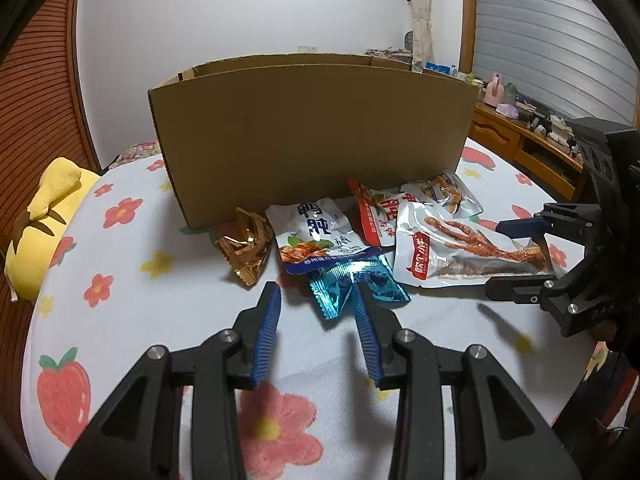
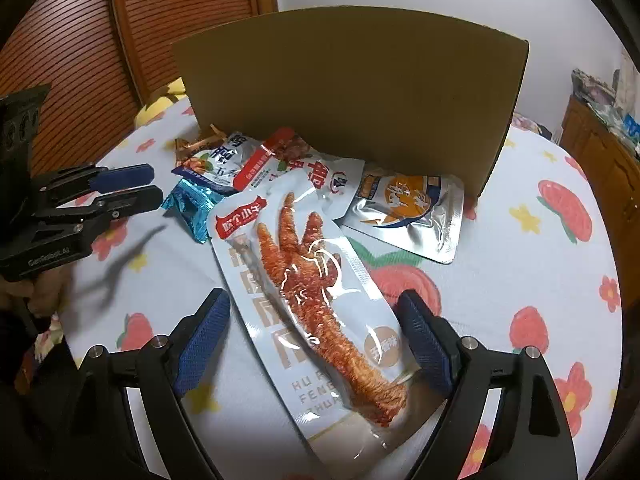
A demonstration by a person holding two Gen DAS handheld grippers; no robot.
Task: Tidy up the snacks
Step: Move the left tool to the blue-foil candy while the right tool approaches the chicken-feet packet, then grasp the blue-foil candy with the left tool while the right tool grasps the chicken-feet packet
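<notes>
The right gripper [image 2: 314, 344] stands wide open over the long chicken-foot packet [image 2: 320, 300], one blue pad [image 2: 202, 344] on each side of it and neither yet pressing on the film, so it holds nothing; the packet lies flat on the flowered sheet [image 2: 520, 240], its near end between the jaws and its far end resting on the red packet [image 2: 304, 168] just before the cardboard box [image 2: 352, 100]. The left gripper [image 1: 318, 300] is partly open and also empty; its right pad [image 1: 366, 332] lies against or just over the blue wrapper [image 1: 352, 284], which sits at the near edge of the pile and runs under the white-and-blue packet [image 1: 316, 236] — whether the pad truly touches it I cannot tell. To do this step well, the right jaws should sink until the pads sit low beside the packet's edges, then close slowly across its width so the slippery film bunches into a ridge rather than sliding out; a grip near the middle of the foot would probably keep the long packet from drooping. The left should centre on the blue wrapper's crimped end before closing, and lift gently — the packet lying on it may drag along. The gold wrapper [image 1: 244, 248] on the left and the silver packet [image 2: 412, 208] on the right wait beside the box; its tall near wall means each load must rise well clear before going in.
</notes>
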